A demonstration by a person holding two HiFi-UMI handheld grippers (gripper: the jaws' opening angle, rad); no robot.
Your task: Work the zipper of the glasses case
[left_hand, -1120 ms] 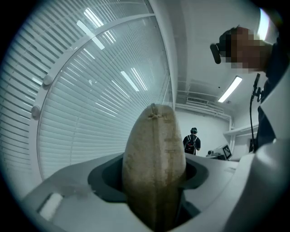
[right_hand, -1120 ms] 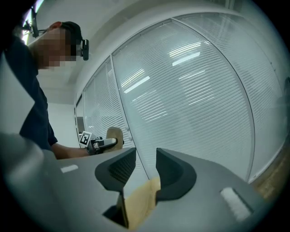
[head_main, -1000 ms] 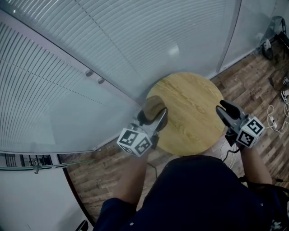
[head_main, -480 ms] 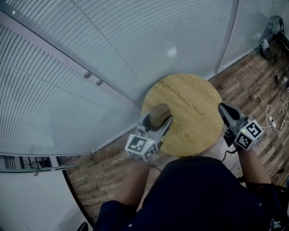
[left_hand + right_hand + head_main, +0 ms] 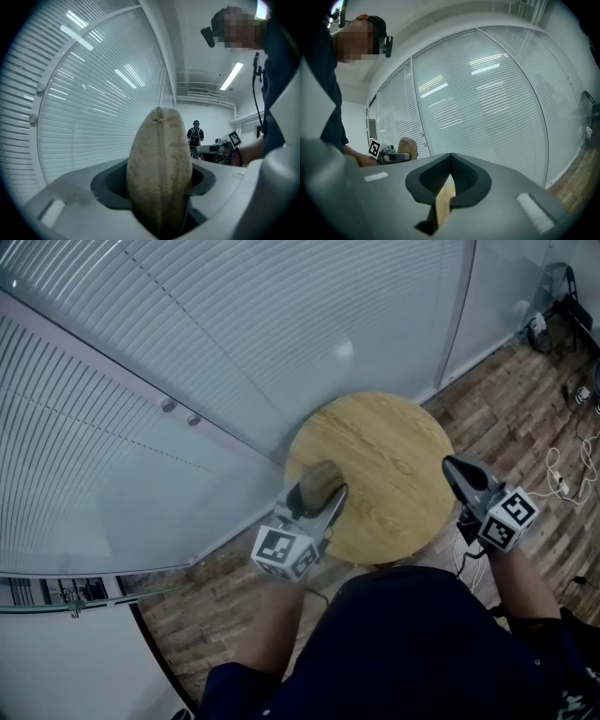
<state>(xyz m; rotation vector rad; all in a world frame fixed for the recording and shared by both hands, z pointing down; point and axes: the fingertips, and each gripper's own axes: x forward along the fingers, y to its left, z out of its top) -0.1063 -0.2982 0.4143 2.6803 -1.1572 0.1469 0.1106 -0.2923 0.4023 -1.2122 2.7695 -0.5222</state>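
At the tabletop's (image 5: 389, 442) eight o'clock, my left tongs (image 5: 320, 489) clamp the glasses case (image 5: 323, 472); the right tongs (image 5: 454, 469), closed empty, should next reopen onto the zipper (image 5: 161, 136).

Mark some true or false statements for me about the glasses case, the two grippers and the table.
1. The left gripper has its jaws closed on the glasses case. True.
2. The right gripper grips the case's zipper. False: its jaws are together with nothing between them, off to the side of the case.
3. The glasses case is black. False: it is beige.
4. The table has a round wooden top. True.
5. A glass wall with slatted blinds stands beyond the table. True.
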